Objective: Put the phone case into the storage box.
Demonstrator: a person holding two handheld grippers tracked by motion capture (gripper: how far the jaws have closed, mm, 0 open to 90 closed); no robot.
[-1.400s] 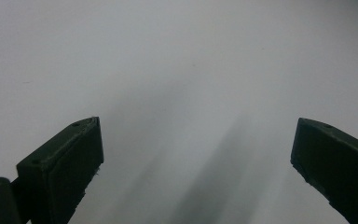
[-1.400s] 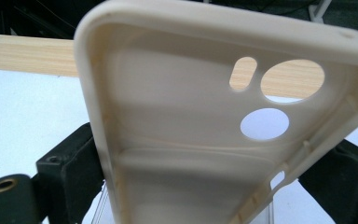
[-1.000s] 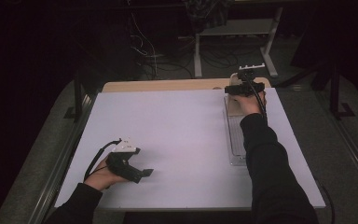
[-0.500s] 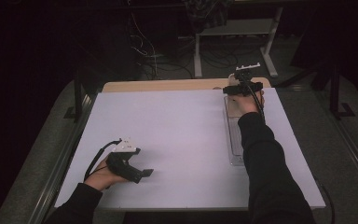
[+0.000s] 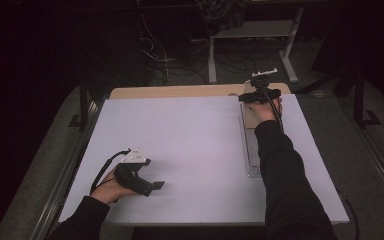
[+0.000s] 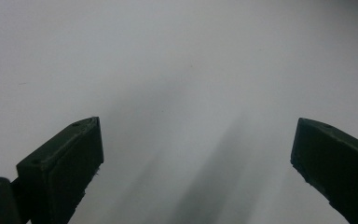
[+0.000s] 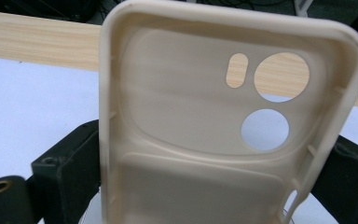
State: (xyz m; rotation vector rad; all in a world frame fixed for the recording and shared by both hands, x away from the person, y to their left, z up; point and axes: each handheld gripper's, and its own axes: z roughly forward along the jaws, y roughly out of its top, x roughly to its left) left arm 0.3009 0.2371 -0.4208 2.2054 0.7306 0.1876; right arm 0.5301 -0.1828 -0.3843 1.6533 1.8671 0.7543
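Since the earlier high view, very little has changed: the right gripper [image 5: 259,95] has stayed at the far right part of the table [image 5: 190,150], perhaps a tiny bit farther out, and the left gripper [image 5: 145,186] has not moved from its spot near the front left. The right gripper view shows what the high view is too far away to show well: a cream phone case [image 7: 223,121] is held between the two black fingers [image 7: 65,172], which are squeezed against its two long sides. The case faces the camera with its hollow inside, and it has two round holes and one small oval hole near the top. Through the holes, the white table top and the wooden strip [image 7: 37,42] at the far edge can be seen. The left gripper view shows the left gripper's fingers [image 6: 65,163] spread wide apart with nothing between them, just above the plain white table. In the high view, a long clear tray [image 5: 250,150] lies on the table next to the person's right sleeve [image 5: 285,180], just behind the right gripper. What lies in the tray is too hard to make out.
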